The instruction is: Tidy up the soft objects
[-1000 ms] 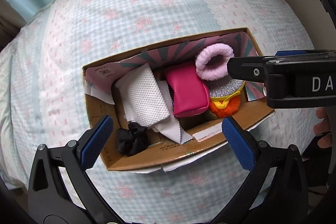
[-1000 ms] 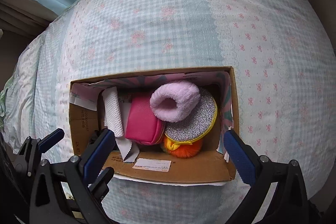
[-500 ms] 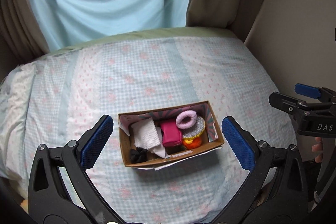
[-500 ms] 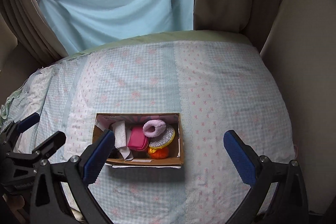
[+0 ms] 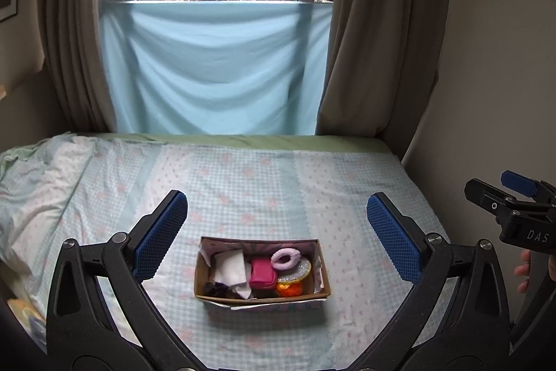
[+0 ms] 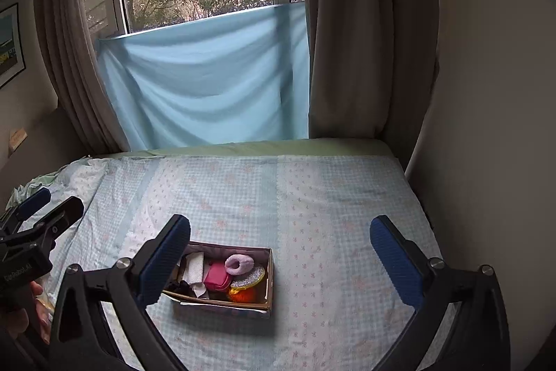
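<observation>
A cardboard box sits on the bed, also in the right wrist view. It holds a pink fluffy scrunchie, a magenta pouch, a white mesh cloth, a black scrunchie, a silver glitter pouch and an orange fluffy thing. My left gripper is open and empty, well above and back from the box. My right gripper is open and empty, likewise raised; it shows at the right edge of the left wrist view.
The bed has a pale blue checked sheet, rumpled at the left. A light blue cloth hangs under the window between brown curtains. A wall bounds the bed on the right.
Both grippers have pulled far up and back from the box. The view has tilted up to show the whole bed, curtains and window. The box contents have not moved.
</observation>
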